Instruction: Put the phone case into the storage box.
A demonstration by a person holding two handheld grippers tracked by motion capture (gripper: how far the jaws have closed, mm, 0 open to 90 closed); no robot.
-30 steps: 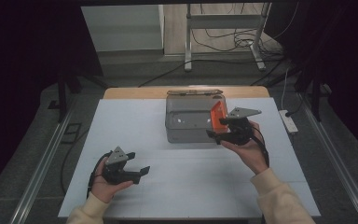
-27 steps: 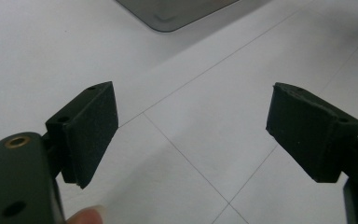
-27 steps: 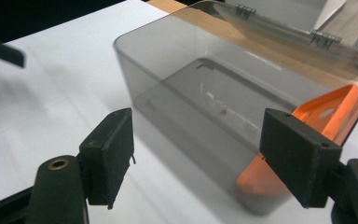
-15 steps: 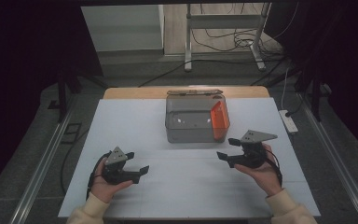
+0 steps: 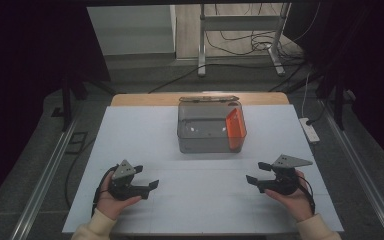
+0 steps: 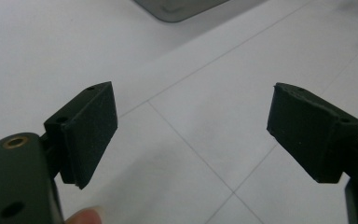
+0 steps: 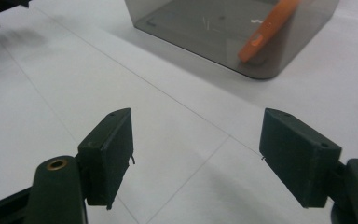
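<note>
Now both tongs rest low over the near part of the white desk (image 5: 145,130), well apart from each other and from the work. The left tongs (image 5: 147,179) hold nothing, jaws standing wide with bare desk between them; the right tongs (image 5: 256,172) likewise gape empty. The smoky clear bin (image 5: 200,135) sits at the far middle of the desk, and the orange piece (image 5: 235,129) leans tilted inside it against its right wall. By the look of it the piece is already placed, so the step in hand is a clean finish. To do that well, keep both tongs open and level, low and near, clear of the bin's near wall so nothing nudges it. If the piece needs straightening, come in from above the bin's right side, not through the wall.
</note>
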